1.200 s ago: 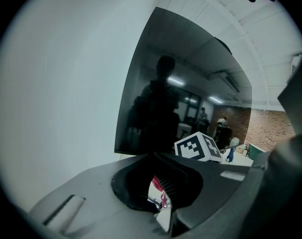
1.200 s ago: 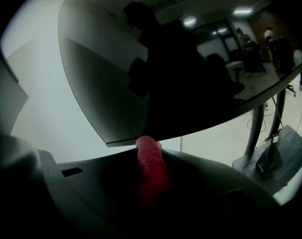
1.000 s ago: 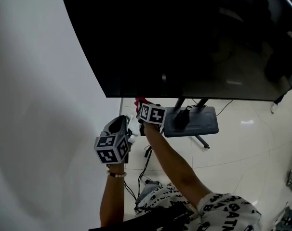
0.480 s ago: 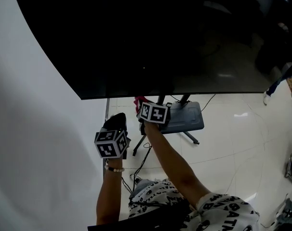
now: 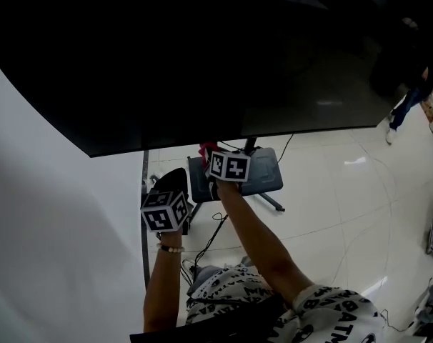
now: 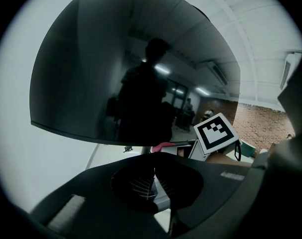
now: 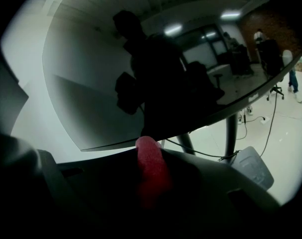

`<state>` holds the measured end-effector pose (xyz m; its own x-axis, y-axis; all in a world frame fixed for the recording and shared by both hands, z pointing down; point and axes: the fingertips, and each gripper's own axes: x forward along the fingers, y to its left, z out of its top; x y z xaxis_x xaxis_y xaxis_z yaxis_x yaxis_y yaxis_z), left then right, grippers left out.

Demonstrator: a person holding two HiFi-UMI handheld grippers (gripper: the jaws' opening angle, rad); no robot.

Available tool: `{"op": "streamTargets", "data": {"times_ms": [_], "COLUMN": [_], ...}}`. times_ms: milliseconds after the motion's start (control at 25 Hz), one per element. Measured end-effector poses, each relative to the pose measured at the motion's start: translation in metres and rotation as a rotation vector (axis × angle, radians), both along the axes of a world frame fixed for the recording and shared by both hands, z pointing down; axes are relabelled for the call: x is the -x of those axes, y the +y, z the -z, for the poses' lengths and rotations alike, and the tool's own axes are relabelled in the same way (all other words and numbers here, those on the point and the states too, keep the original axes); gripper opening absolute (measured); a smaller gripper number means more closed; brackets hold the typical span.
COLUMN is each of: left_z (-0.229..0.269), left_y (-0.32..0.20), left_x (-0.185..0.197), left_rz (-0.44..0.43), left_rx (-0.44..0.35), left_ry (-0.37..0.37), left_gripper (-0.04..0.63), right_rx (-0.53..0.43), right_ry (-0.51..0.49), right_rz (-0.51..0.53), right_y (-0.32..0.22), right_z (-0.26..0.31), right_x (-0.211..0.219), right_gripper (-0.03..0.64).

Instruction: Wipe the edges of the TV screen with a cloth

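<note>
TV screen has slid toward frame left; its bottom edge now spans the picture.
Left gripper, lower left: jaws together, empty. Right gripper, centre: jaws clamped on red cloth, just beneath that left-right edge and nearer to it.

Glossy black TV screen — fuzzy red cloth — shiny pale floor, matt white wall

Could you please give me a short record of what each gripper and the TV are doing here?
TV screen: dark, on a floor stand
Right gripper: shut on red cloth, just under the screen's bottom edge
Cloth touching edge: cannot tell
Left gripper: shut, empty, lower, away from the screen
</note>
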<state>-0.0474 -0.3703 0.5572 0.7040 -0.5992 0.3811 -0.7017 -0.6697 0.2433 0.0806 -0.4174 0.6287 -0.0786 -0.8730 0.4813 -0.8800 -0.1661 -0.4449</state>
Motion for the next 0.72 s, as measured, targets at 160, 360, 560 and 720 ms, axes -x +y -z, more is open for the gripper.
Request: {"op": "streamTargets", "data": {"times_ms": [160,360,560,720], "left_z": [-0.009,-0.018,-0.024,-0.022], "left_y": [0.018,0.034,0.045,0.058], "left_x": [-0.039,-0.084,-0.121,-0.144], "left_rz": [-0.01,0.006,0.034,0.009], "left_rx": [0.015,0.017,0.035,0.042], "left_ry": [-0.004,-0.011,-0.028,-0.038], "left_gripper": [-0.014,-0.014,-0.014,-0.014], "right_rx": [-0.003,-0.001,0.012,0.014], "right_ry": [-0.003,-0.001,0.014,0.02], "right_rz": [-0.001,0.027,0.071,0.067], "right_y": [0.02,0.039,0.054,0.063], "right_z": [-0.001,-0.002,0.002,0.004], "right_x": [-0.045,-0.092,-0.124,-0.142], "right_gripper": [0.081,0.081,0.081,0.081]}}
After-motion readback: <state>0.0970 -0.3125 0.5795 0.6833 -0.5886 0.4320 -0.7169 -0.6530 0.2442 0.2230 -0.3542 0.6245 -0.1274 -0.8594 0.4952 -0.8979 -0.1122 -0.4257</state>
